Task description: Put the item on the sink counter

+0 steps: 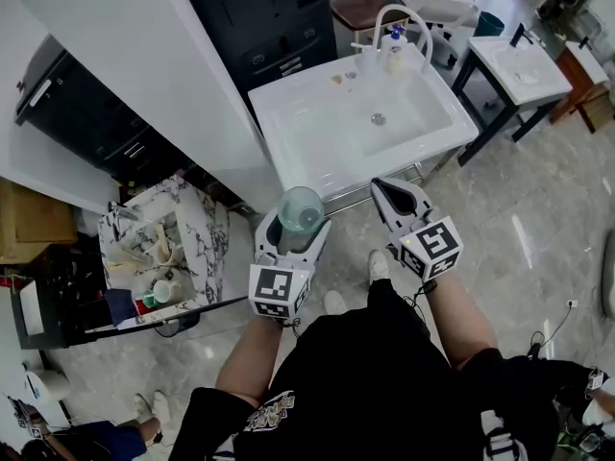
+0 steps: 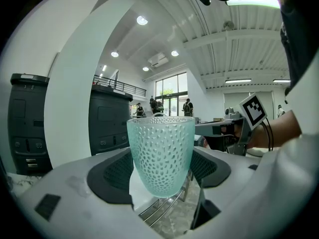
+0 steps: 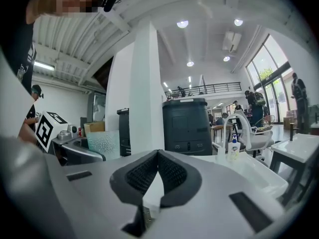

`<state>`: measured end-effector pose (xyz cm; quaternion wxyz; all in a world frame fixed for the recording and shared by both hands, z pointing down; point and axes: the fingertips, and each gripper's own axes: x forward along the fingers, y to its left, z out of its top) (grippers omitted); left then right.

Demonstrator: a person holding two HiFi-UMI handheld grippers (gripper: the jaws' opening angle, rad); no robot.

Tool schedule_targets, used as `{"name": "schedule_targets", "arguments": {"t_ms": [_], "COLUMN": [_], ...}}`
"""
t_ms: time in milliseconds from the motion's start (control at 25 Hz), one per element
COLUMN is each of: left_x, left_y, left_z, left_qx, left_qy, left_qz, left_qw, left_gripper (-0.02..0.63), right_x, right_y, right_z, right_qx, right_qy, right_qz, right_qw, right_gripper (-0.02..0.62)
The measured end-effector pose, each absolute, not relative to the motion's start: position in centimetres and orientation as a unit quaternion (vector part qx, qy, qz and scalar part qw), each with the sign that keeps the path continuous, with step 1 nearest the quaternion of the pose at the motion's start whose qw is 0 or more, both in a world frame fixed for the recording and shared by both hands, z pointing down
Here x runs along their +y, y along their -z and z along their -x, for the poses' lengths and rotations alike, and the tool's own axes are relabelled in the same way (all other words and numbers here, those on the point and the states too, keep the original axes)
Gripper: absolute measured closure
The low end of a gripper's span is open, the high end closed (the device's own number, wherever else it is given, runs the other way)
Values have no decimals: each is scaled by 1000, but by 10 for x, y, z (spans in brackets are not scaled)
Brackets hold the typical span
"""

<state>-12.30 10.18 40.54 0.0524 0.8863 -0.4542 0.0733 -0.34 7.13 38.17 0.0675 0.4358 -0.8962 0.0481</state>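
Big open hall set up with mock bathroom stations, not a home.
A white sink with tap and soap bottle stands free on a polished stone floor, with a 2nd sink near it on its own dark legs. Around them are black cabinets, a broad white pillar and a cluttered marble-look table. The gripper views show a high ribbed ceiling with round lights, a railed mezzanine, tall windows and several people standing far back.
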Motion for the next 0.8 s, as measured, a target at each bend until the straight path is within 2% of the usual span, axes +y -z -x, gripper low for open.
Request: {"name": "schedule_targets", "arguments": {"t_ms": [800], "left_x": [52], "left_y": [-405], "left_z": [89], "left_qx": [-493], "left_qy": [-83], "left_qz": [-864], "left_qw": [57], "left_gripper": [276], "right_x": [5], "right_y": [-380], "right_z": [-24], "right_qx": [-919], "right_qy": [-46], "right_qz": [-388], "right_qw": [62], "right_gripper": [541]}}
